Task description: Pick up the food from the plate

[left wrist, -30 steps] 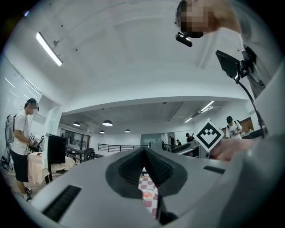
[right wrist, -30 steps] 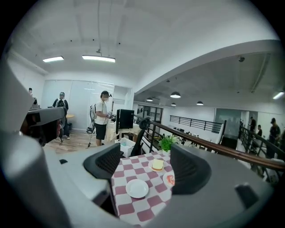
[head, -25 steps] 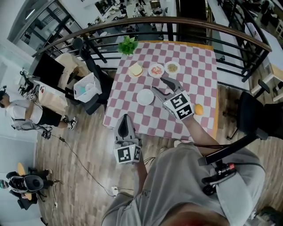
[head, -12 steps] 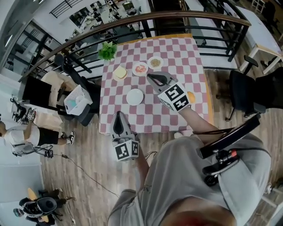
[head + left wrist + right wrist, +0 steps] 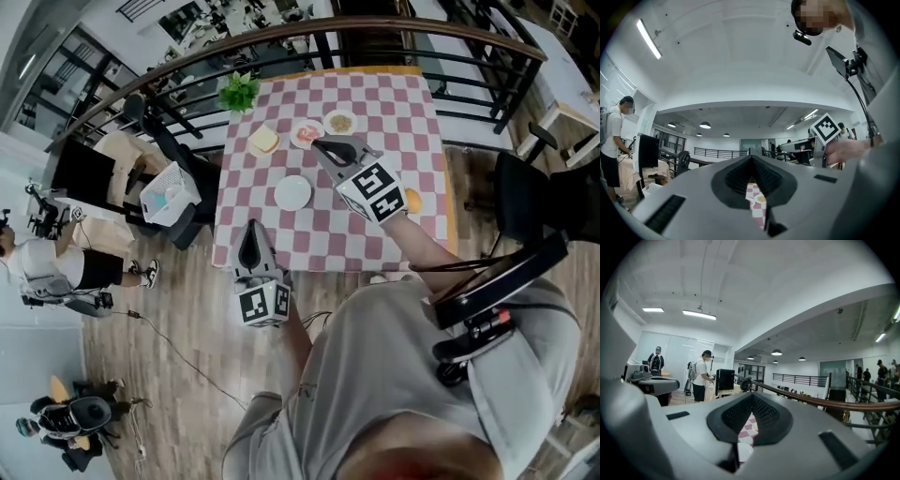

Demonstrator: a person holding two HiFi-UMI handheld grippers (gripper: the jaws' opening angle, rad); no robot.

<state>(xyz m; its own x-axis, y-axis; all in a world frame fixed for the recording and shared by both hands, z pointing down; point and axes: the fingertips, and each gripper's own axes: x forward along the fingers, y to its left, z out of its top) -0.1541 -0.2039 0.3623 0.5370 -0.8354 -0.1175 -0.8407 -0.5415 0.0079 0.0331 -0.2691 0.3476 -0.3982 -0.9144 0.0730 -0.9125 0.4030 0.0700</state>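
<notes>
Checked table (image 5: 412, 103); landmark = empty white plate (image 5: 293, 192) near its middle. All food sits beyond that plate, toward the railing (image 5: 281, 39):
- slice of bread (image 5: 265, 139) on its own small plate, beyond & left
- red-topped dish (image 5: 302, 132), straight beyond
- brownish dish (image 5: 340, 122), beyond & right

Orange round item (image 5: 412, 201) lies well right of the empty plate, near the table edge. Potted plant (image 5: 239, 91) is at the far-left corner, past the bread.

Right gripper (image 5: 319, 143): jaws together, nothing between them. In its own view only cloth & the empty plate's rim show through the gap under the tips. In the head view the tip is beyond & right of the empty plate, at the red-topped dish's near edge. Touching or not, can't tell.

Left gripper (image 5: 248, 228): jaws closed too, empty. It's off the table, near-left of the empty plate, over the wood floor (image 5: 169, 356), pointing toward the table.

A person (image 5: 42, 267) stands far left of the plate, well away from the table.
</notes>
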